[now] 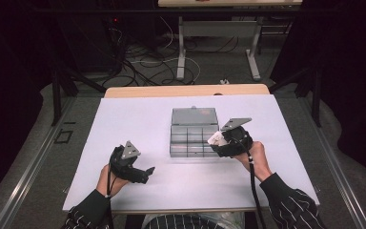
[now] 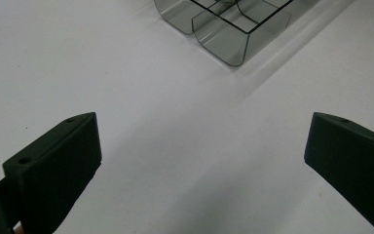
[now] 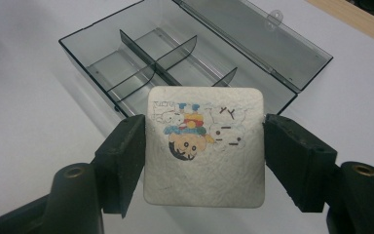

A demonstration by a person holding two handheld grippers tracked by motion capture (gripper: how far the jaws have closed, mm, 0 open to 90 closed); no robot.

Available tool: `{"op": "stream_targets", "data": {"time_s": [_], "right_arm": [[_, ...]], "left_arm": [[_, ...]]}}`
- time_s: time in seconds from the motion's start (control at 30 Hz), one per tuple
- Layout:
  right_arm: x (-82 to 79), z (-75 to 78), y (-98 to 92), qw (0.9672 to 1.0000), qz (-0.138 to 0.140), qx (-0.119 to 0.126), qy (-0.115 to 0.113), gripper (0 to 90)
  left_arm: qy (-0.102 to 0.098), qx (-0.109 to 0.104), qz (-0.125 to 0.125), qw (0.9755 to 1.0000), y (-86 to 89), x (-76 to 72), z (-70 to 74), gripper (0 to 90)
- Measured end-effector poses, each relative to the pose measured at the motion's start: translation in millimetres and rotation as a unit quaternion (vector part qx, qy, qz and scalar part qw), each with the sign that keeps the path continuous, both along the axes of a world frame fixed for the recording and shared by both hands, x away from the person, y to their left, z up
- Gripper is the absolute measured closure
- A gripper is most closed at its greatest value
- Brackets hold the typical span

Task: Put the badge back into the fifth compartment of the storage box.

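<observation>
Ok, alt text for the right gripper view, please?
The right hand-held gripper grips a square white card with a cartoon drawing by its side edges. Behind it on the white table lies an open, clear, divided box.

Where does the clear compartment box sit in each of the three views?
High view: compartment box at table centre, lid open, left of the right gripper.
Left gripper view: its front corner at top centre.
Right gripper view: upper half, behind the picture tile.
Shared landmark: the box's inner dividers.

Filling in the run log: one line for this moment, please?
right hand-held gripper: shut on cartoon tile | left hand-held gripper: open, empty | compartment box: lid open
</observation>
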State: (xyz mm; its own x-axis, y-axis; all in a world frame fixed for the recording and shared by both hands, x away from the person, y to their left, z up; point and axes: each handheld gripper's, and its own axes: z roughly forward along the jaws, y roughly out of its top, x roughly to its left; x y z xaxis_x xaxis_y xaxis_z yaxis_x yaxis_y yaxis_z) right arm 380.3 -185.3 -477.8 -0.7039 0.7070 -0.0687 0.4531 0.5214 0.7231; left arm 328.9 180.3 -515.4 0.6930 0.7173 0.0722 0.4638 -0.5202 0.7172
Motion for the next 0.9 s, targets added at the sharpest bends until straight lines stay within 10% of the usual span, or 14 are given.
{"op": "stream_targets", "data": {"time_s": [0.9], "right_arm": [[27.2, -1.1, 28.0, 0.9999, 0.012, 0.001, -0.002, 33.0]], "left_arm": [[0.004, 0.004, -0.012, 0.9999, -0.7, 1.2, 0.7, 0.1]]}}
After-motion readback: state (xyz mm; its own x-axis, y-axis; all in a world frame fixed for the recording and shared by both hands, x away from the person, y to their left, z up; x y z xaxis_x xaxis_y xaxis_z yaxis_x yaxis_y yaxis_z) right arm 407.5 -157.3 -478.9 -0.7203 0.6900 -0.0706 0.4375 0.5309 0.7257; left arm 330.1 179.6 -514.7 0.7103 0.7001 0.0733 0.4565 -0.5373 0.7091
